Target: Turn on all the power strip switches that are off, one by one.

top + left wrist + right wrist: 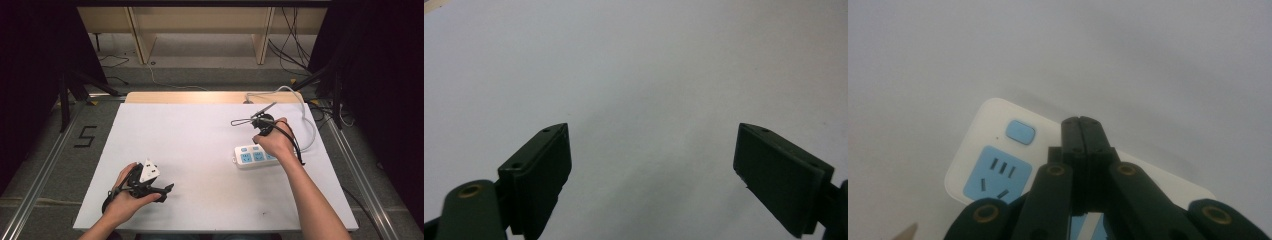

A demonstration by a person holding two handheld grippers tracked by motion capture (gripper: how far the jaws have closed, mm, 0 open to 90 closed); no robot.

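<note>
A white power strip (246,155) with blue sockets lies at the right of the white table (200,150), and its grey cable (310,125) loops back toward the far edge. My right gripper (262,125) is held over the strip's far end by a hand. In the right gripper view its jaws (1081,120) are shut with nothing between them, their tips over the strip (993,150) just right of the blue button (1020,132). Whether they touch it, I cannot tell. My left gripper (166,192) rests at the front left, open over bare table (654,131).
A wooden strip (210,96) runs along the table's far edge. On the floor are a black "5" marking (86,136) at the left, tripod legs (65,100), loose cables (295,45) and wooden frame legs (142,40) at the back.
</note>
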